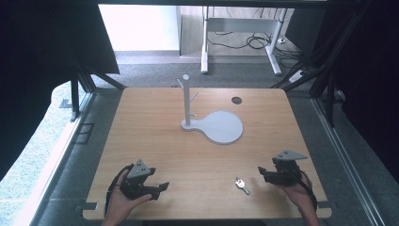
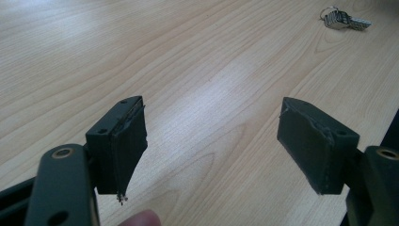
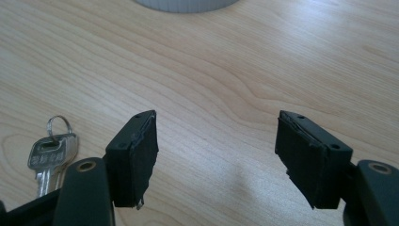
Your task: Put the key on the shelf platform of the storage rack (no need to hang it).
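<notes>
A silver key [image 1: 242,185] on a small ring lies flat on the wooden table [image 1: 155,141] near its front edge. A grey stand [image 1: 188,101] with short pegs rises from a flat round-ended base [image 1: 221,127] at mid-table. My left gripper [image 1: 162,188] rests low at the front left, open, with bare wood between its jaws; the key [image 2: 346,20] lies far off at the top right of its view. My right gripper [image 1: 263,173] is open at the front right. The key [image 3: 49,153] lies just left of its left jaw, and the base's edge [image 3: 188,4] lies ahead.
A dark round hole [image 1: 236,100] sits in the tabletop at the back right. Black frame posts stand at both sides of the table. A white desk frame with cables [image 1: 244,37] stands on the floor beyond the far edge.
</notes>
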Tool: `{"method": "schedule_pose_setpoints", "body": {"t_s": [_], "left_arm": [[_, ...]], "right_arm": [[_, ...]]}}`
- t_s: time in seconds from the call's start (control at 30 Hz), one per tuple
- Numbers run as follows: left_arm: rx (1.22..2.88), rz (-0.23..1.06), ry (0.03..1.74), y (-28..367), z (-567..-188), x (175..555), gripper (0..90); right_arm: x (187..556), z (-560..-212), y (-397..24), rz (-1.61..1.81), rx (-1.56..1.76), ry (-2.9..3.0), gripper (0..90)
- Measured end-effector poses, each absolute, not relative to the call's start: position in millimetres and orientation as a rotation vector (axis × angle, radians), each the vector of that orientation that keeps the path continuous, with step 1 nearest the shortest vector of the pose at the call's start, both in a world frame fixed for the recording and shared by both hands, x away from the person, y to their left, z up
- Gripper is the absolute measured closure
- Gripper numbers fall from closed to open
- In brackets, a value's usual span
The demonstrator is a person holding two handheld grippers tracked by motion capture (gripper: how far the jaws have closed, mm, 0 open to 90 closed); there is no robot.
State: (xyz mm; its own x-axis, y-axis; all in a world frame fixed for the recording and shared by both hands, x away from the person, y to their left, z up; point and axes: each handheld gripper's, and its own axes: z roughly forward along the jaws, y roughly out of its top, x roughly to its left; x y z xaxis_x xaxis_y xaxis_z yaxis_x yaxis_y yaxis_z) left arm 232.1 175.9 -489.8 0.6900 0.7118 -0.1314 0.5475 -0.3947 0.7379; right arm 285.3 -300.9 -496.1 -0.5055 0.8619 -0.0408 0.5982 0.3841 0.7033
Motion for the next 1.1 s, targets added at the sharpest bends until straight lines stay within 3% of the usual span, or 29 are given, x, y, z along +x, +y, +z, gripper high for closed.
{"method": "schedule_pose_setpoints", "body": {"t_s": [0.8, 1.1], "left_arm": [[2.101, 0.253, 0.957, 173, -491, 231, 24.7], [2.099, 0.249, 0.955, 173, -492, 231, 24.8]], "right_arm": [[287, -456, -259, 0.786, 1.162, 2.486, 34.8], [293, -456, -233, 0.685, 1.117, 2.628, 46.1]]}}
